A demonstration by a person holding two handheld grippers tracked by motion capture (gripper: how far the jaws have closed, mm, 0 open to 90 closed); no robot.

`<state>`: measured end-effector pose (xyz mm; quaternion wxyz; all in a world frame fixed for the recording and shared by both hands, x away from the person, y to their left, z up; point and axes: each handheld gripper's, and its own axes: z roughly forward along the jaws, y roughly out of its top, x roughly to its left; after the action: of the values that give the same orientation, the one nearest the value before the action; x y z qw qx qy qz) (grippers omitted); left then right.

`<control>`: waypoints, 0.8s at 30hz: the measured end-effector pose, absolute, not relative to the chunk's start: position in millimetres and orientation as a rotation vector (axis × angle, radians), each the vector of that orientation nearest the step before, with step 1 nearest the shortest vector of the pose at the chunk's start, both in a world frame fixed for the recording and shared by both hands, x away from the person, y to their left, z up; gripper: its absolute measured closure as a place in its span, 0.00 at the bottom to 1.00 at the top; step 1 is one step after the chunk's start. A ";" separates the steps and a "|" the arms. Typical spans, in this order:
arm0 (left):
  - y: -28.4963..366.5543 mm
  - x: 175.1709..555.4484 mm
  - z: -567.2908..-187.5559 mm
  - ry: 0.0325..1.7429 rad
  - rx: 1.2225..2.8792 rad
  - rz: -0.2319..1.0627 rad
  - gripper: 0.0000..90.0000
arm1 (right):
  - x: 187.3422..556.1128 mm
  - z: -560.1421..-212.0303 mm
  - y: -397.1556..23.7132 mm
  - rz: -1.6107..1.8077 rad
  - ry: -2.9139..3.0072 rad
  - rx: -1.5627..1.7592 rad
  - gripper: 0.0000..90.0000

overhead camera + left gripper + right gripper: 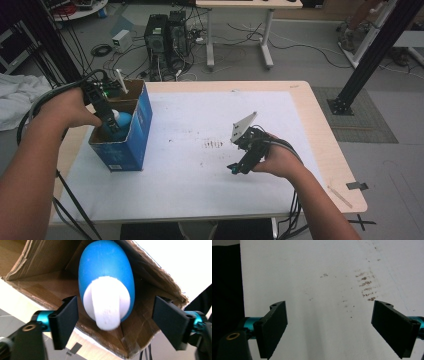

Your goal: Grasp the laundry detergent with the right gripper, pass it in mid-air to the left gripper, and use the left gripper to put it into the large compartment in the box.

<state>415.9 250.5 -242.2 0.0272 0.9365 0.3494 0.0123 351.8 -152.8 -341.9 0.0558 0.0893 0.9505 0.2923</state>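
I saw even, soft daylight; the white table cover (175,260) glared at two o'clock, nearby jaws slightly blurred.

No lettering is legible; the blue box (134,134) bears a label too small to read.

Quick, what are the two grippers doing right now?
Left gripper: open, holding nothing; the blue and white object lies in the box.
Right gripper: open, holding nothing.

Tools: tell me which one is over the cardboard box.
The left tool, jaws open around a blue-and-white object in the box; the right tool hovers over white paper.
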 end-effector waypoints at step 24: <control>229.0 382.3 -200.0 0.902 2.912 0.074 0.14 | 351.4 -320.1 -153.8 0.855 2.880 0.239 0.14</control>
<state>382.3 229.0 -200.0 0.0460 0.9539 0.2955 0.0243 351.4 -153.8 -320.1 0.0641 0.0790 0.9537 0.2831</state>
